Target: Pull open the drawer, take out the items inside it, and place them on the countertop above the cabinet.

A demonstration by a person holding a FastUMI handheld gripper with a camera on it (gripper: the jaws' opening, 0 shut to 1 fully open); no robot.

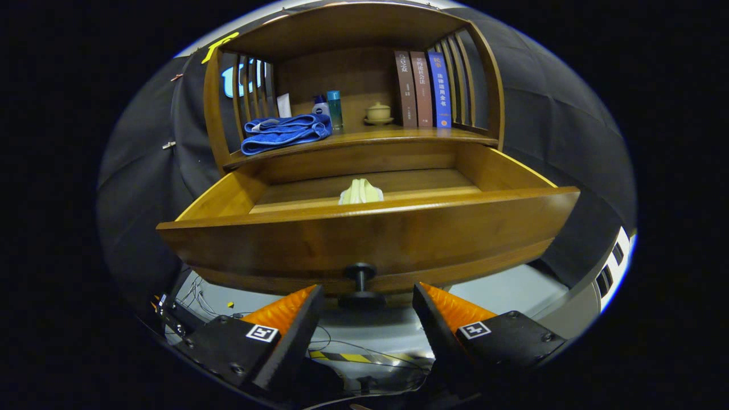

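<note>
Jaws (367, 302) stand apart, the knob (360, 285) between them, gripping nothing. I judge the drawer (364, 239) open; the pale item (360, 192) beyond still needs moving to the surface (398, 135).

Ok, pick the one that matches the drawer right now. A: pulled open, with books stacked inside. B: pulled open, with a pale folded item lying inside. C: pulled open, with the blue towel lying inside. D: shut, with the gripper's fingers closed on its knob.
B: the drawer stands pulled out with a pale folded item in it, and the gripper is open, its fingers either side of the knob.
</note>
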